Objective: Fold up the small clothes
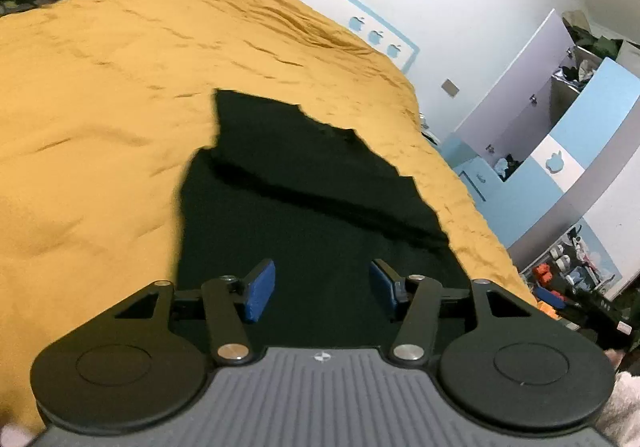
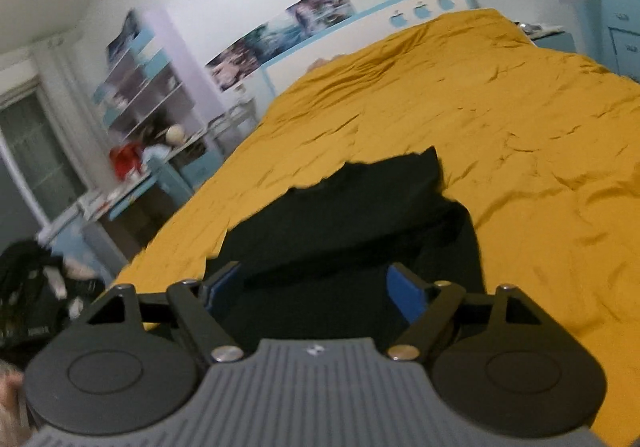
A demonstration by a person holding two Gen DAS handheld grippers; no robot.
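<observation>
A black garment (image 1: 304, 183) lies on a mustard-yellow bedspread (image 1: 100, 95), with its far part folded back over the near part along a crease. My left gripper (image 1: 322, 289) hovers over the garment's near end, its blue pads (image 1: 260, 291) apart and nothing between them. The right wrist view shows the same black garment (image 2: 352, 219) on the bedspread (image 2: 540, 151). My right gripper (image 2: 316, 287) stands open above its near edge, blue pads (image 2: 408, 297) wide and empty.
A white and light-blue headboard (image 1: 376, 35) stands at the bed's far end. Blue and white shelves (image 1: 560, 151) with clutter line one side. A desk (image 2: 132, 183) and shelf unit (image 2: 144, 87) stand on the other, and dark bags (image 2: 32, 287) lie on the floor.
</observation>
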